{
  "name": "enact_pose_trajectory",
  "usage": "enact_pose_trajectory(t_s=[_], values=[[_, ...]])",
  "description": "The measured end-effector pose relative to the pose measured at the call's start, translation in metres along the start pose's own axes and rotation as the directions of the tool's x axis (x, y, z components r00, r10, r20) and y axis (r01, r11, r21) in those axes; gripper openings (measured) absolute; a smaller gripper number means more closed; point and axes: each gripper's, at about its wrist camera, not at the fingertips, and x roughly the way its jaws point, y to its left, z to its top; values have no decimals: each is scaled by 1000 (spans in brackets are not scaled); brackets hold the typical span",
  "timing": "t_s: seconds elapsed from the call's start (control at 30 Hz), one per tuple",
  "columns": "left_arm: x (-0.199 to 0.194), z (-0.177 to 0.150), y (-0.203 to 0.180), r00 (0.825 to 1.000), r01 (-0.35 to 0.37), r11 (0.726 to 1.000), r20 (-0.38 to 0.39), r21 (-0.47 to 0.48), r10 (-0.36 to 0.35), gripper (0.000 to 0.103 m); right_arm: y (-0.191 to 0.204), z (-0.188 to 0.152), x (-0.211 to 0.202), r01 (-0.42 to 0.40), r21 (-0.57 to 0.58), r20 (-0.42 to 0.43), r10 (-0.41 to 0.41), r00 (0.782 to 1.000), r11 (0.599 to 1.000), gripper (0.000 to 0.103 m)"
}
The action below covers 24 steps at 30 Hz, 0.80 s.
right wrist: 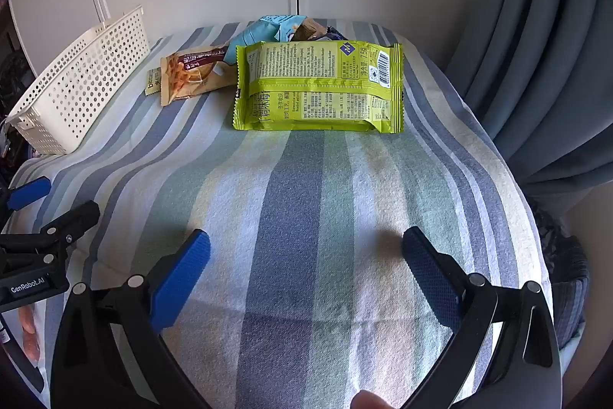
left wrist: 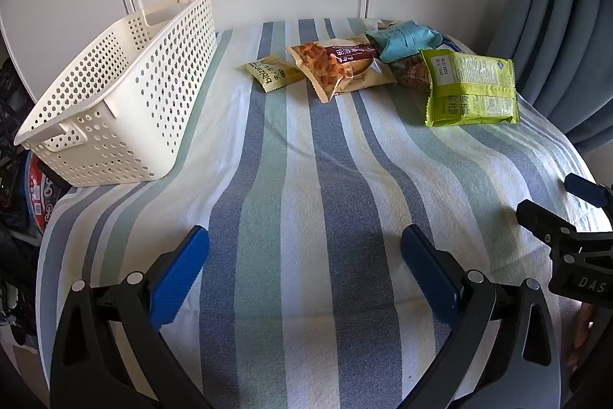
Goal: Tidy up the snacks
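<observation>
Only my left view looks into the cream basket [left wrist: 115, 94], which seems empty on the striped tabletop [left wrist: 306, 198], well apart from the snacks. My right view shows the green packet [right wrist: 318, 87] nearest, its barcode readable. I count five packets, perhaps six. Both left tongs [left wrist: 304, 255] and right tongs [right wrist: 306, 255] gape wide, holding nothing.

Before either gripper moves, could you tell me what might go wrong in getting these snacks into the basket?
1. The snacks overlap: the blue bag rests on the orange-chip bag, so lifting one may drag others.
2. The basket stands at the cloth's left edge; a bump could tip it off.
3. The green packet lies flat, so the open right gripper may pinch cloth.
</observation>
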Motion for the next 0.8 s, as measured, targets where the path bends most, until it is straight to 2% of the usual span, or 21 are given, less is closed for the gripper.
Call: enact_pose_trajectory(t_s=[0.8], values=[[0, 1, 0, 1000, 5, 1000, 1, -4, -5, 101, 2, 2, 1, 4, -3, 2, -4, 1000, 1000, 98]])
